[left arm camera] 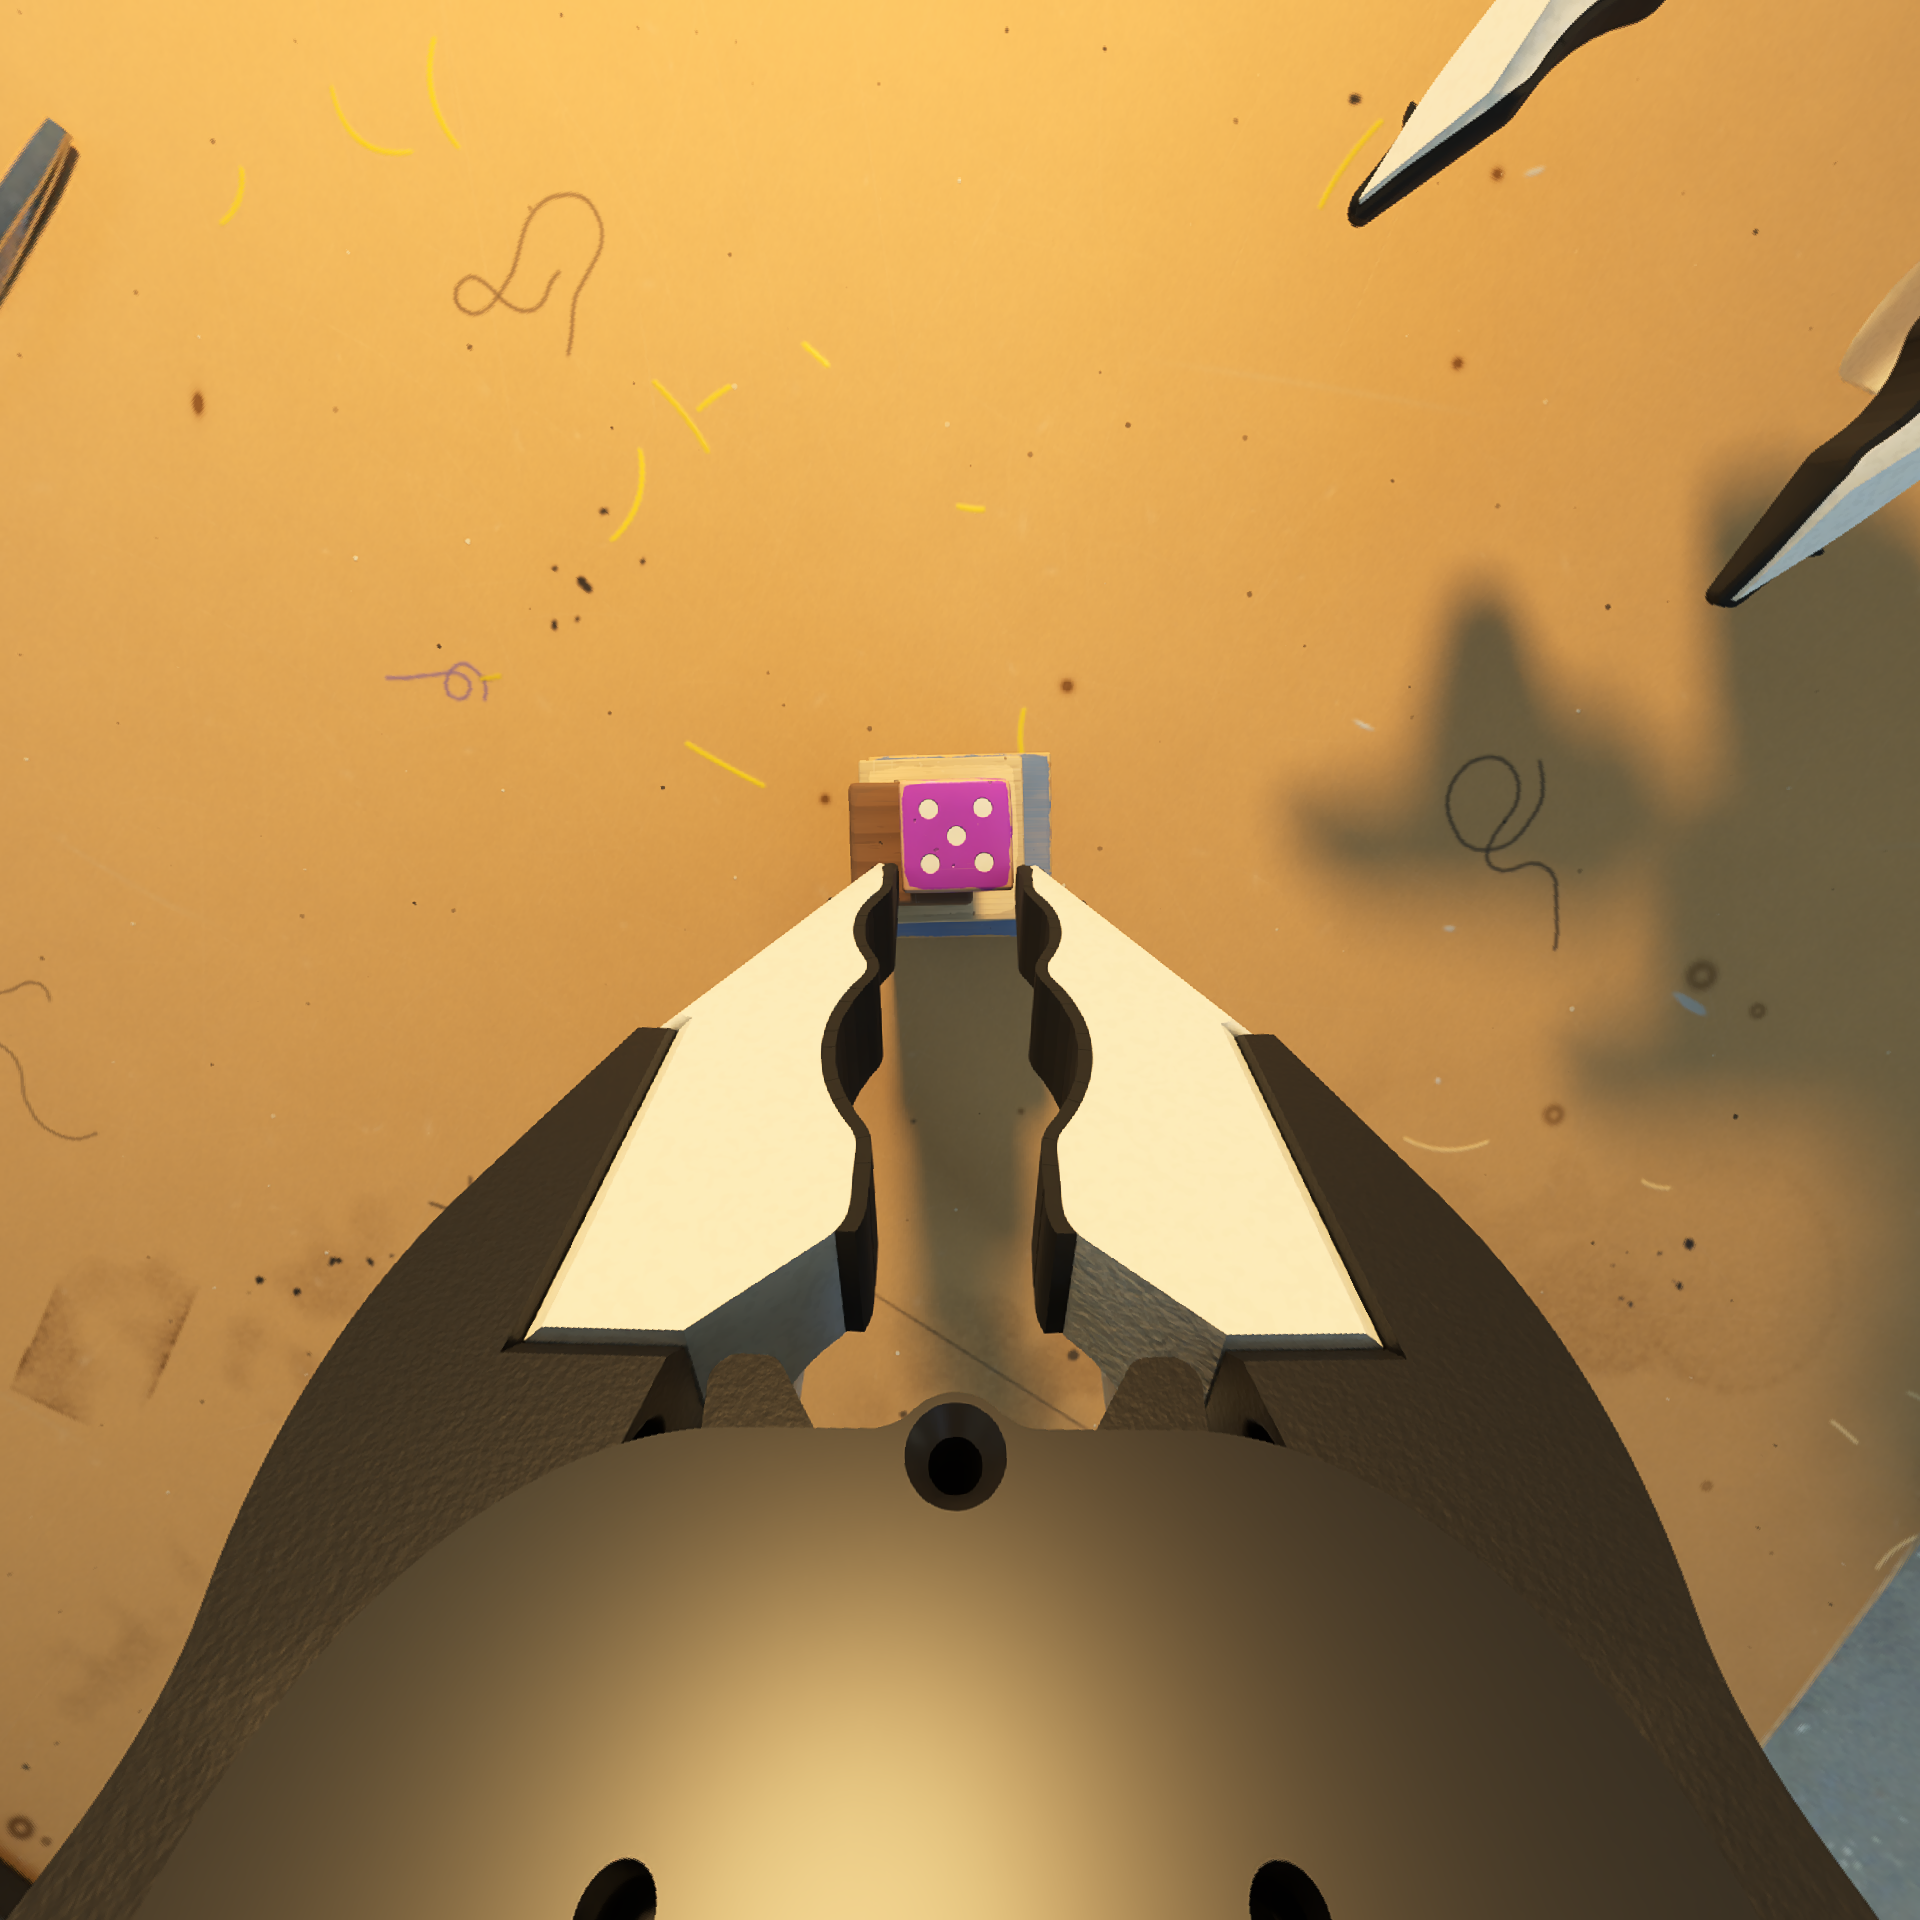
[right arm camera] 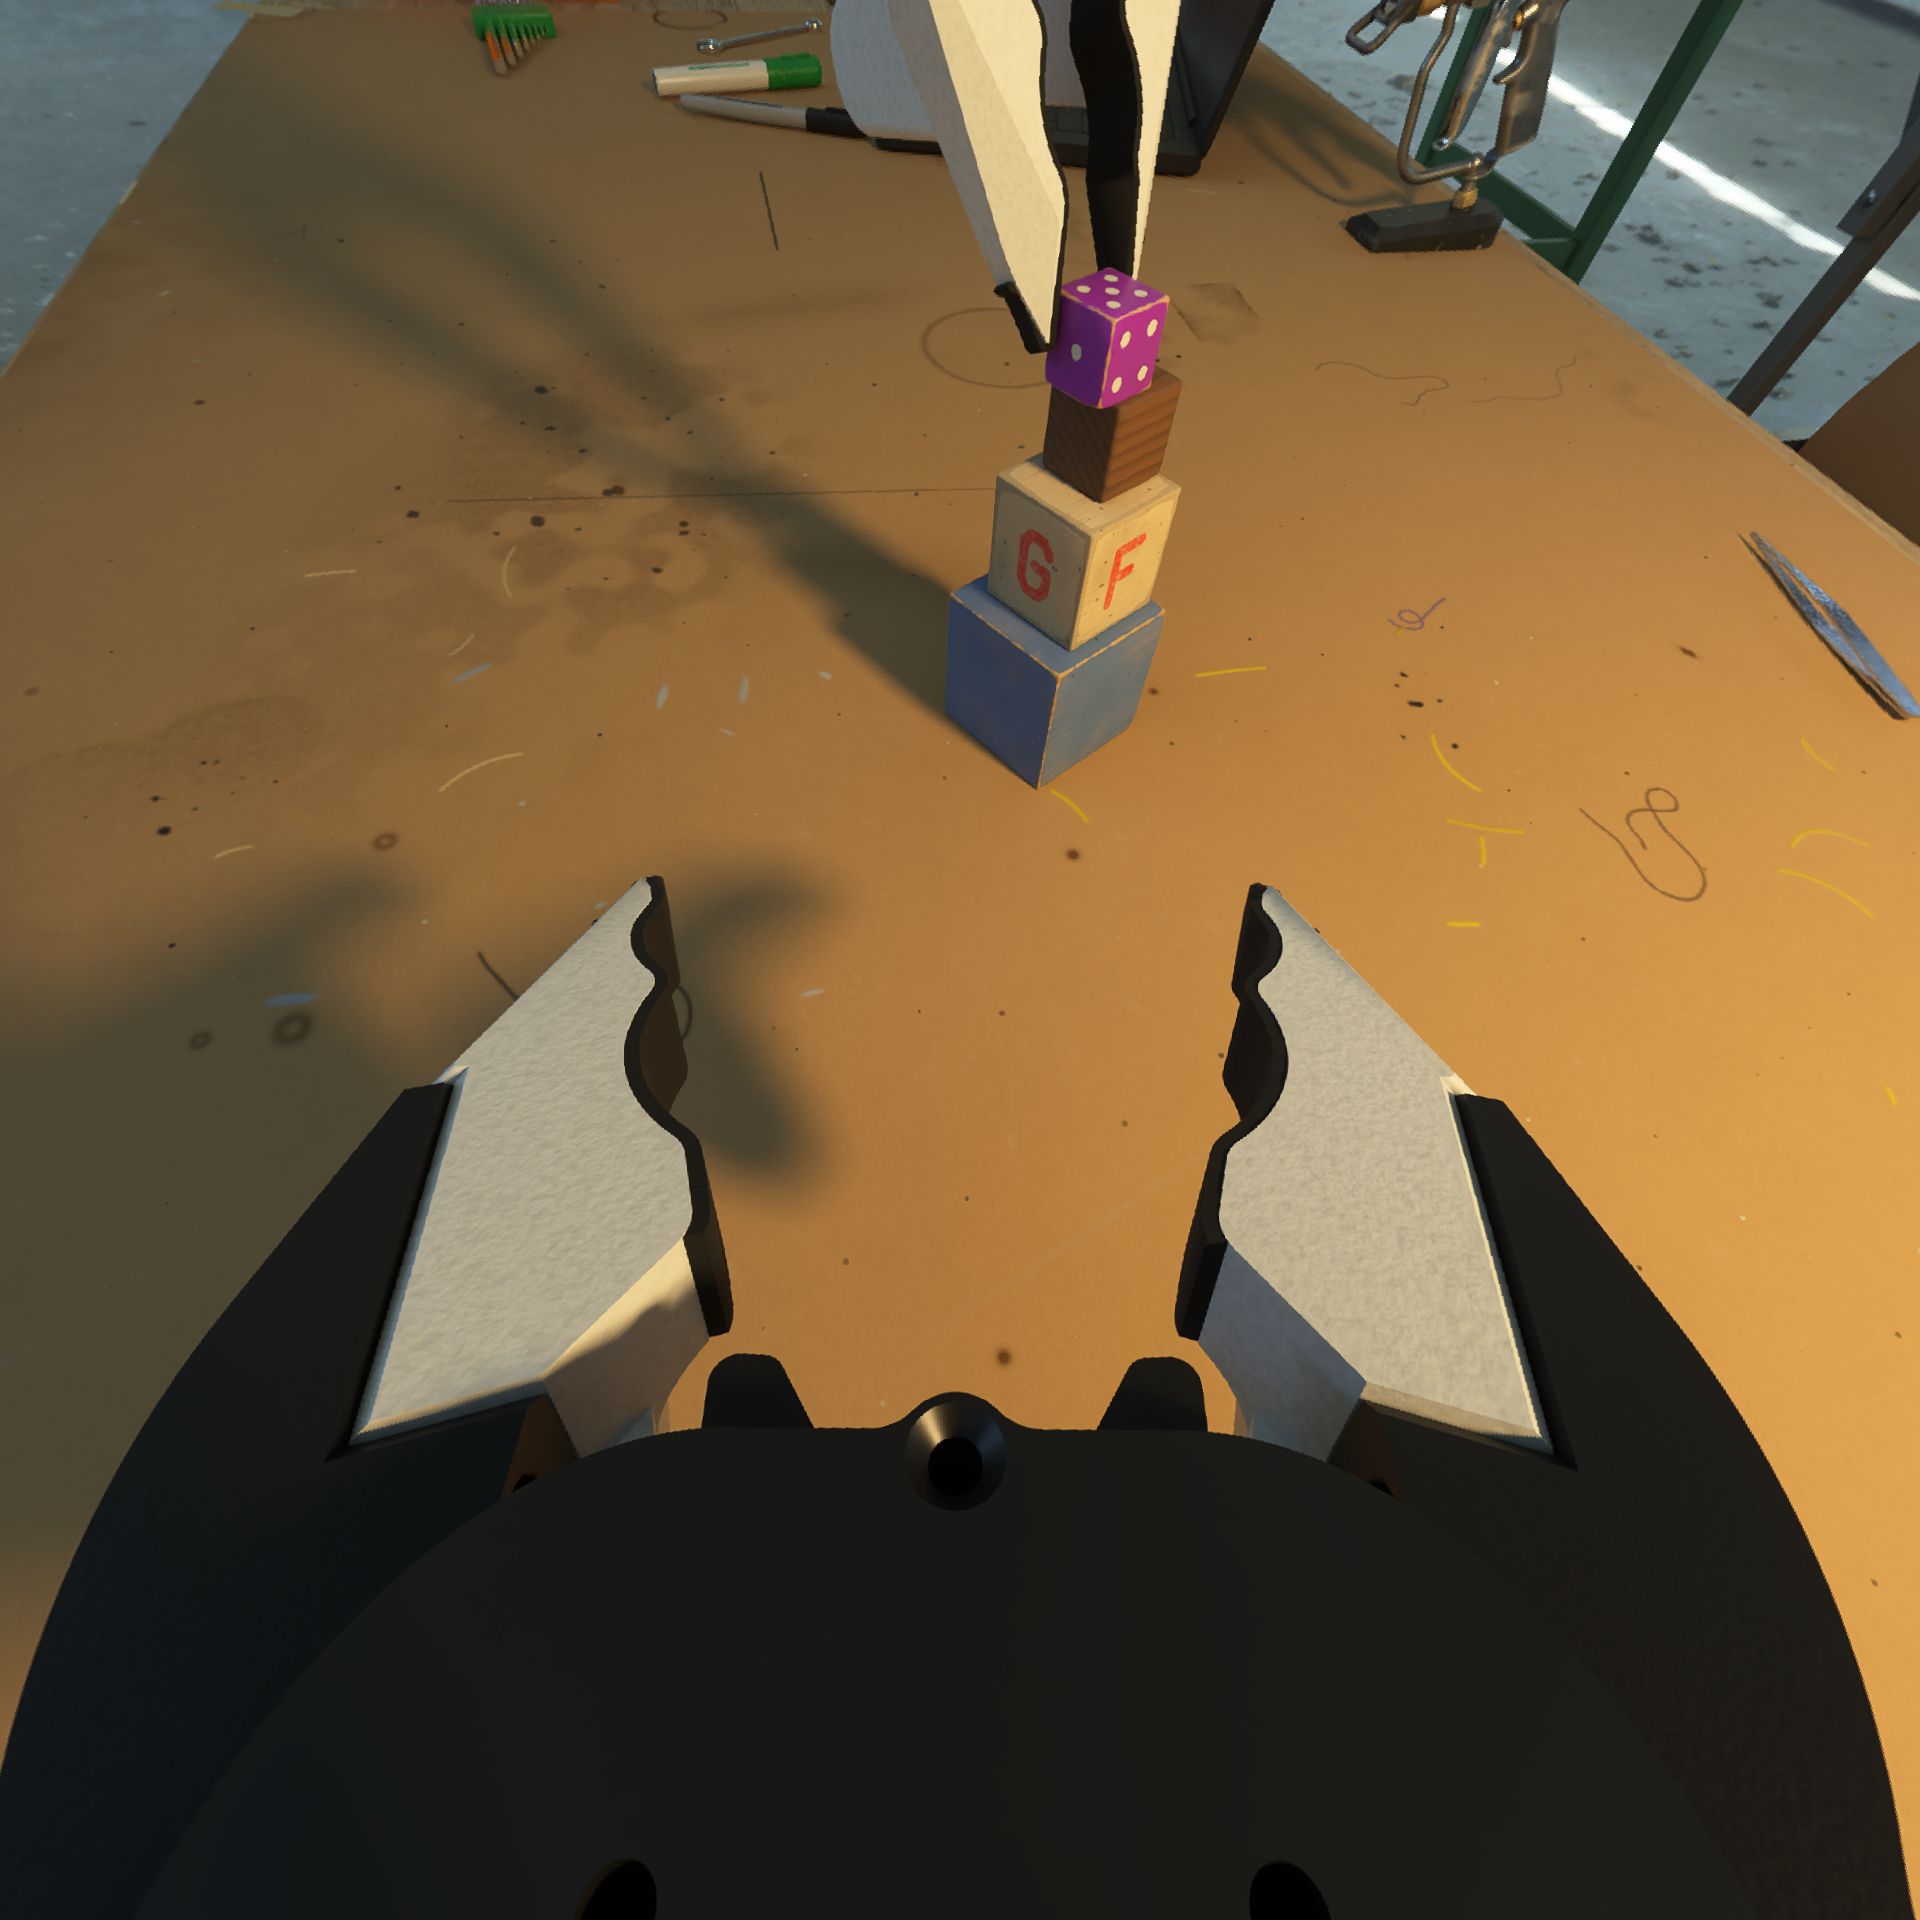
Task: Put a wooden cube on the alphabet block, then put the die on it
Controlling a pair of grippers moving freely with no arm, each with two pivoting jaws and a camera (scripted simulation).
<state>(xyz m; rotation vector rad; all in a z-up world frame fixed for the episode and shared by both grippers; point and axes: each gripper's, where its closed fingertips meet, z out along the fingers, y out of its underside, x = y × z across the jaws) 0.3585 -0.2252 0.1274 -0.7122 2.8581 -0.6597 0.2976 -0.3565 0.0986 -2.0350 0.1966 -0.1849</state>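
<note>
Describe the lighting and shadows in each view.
Left wrist view: warm glow on the table, a dark gripper-shaped shadow at right, the die brightly lit. Right wrist view: low side light, long shadows running left from the stack, the blue block dim, straight edges bowed by the wide lens.

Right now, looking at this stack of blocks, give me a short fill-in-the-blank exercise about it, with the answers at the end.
1. The stack's bottom block is ____ in colour.
2. The purple die sits directly on the ____ wooden cube.
3. The upward face of the die shows ____ dots.
4. The right gripper is open and holds ____, while the left gripper straddles the die.

Answers: blue; brown; five; nothing
</note>
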